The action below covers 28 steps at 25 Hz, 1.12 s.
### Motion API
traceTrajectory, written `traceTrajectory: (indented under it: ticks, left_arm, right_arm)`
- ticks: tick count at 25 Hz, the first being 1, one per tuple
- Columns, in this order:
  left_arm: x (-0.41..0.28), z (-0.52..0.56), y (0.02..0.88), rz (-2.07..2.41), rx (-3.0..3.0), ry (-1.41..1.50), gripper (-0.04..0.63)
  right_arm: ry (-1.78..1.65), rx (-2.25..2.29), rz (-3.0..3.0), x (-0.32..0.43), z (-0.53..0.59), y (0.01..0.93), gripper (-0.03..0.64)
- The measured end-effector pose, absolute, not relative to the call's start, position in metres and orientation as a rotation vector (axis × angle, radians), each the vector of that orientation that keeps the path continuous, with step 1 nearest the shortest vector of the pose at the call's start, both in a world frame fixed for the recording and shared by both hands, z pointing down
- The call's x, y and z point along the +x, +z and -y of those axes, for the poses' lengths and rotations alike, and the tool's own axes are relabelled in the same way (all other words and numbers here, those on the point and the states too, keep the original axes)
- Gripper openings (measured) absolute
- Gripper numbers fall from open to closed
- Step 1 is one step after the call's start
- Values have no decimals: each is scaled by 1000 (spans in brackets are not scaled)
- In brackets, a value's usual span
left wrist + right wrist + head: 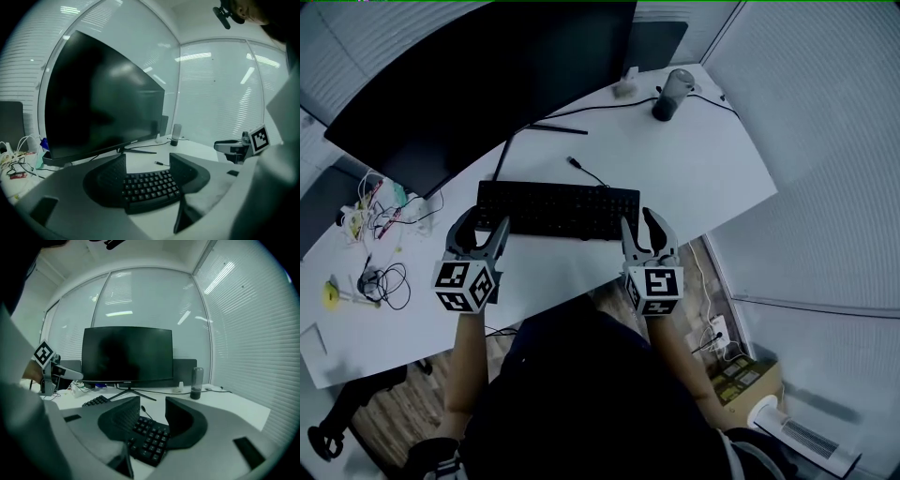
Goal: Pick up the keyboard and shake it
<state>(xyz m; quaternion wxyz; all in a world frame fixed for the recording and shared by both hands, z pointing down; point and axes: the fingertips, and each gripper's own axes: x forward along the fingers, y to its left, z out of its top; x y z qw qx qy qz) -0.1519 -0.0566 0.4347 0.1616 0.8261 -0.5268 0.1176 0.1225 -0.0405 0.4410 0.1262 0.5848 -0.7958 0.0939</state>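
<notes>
A black keyboard (558, 208) lies flat on the white desk (703, 178) in front of the monitor. My left gripper (487, 217) is at the keyboard's left front corner, with that end lying between its open jaws (147, 161). My right gripper (636, 218) is at the right front corner. In the right gripper view the keyboard's end (150, 437) shows between and below the open jaws (153, 401), and the left finger (123, 417) stands over the keys. I see no pad pressing on the keyboard (150, 187).
A large dark monitor (487, 75) stands behind the keyboard on a thin stand. A loose cable plug (574, 163) lies just beyond the keyboard. A dark cylinder (672, 94) sits at the far right, and tangled cables (380, 279) lie at the left. The desk's front edge runs under both grippers.
</notes>
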Motion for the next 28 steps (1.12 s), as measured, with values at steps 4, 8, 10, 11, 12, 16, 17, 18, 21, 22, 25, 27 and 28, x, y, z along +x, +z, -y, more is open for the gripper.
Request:
traceTrajectory:
  ticks: [4,8,10,11,12,16,17,18,21,22,25,27,28]
  left_arm:
    - [-165,82,451,1475,2306,358,279]
    - [-178,100,478,1433,2246,433,298]
    - [-184,109,493,1402,2205,439,311]
    - [-188,113,501,1385,2186,447,319]
    - [-190,116,510,1366,2169,460,325]
    - [-203,129,545,1290,2102,520,354]
    - [-207,132,553,1276,2084,530,359]
    - [-210,135,561,1262,2066,538,366]
    - [-215,143,578,1216,2025,562,383]
    - [-215,145,583,1200,2016,574,387]
    - [-216,151,596,1165,1998,615,399]
    - [-216,154,601,1146,1988,634,407]
    - [-215,155,604,1135,1985,642,410]
  right_arm:
    - [357,1711,2278,129,50,455,168]
    - [432,1699,2237,133,54,466,179]
    - [480,1697,2213,137,56,475,186]
    - [508,1696,2198,138,58,481,192]
    - [535,1694,2183,140,59,487,202]
    - [659,1666,2122,144,65,519,229]
    - [699,1656,2109,144,66,528,236]
    - [742,1646,2097,145,67,537,244]
    - [876,1624,2058,148,68,560,267]
    - [919,1621,2043,149,68,567,273]
    - [1025,1596,1991,152,68,587,293]
    - [1092,1567,1962,153,68,599,302]
    - [1127,1552,1952,153,69,604,307]
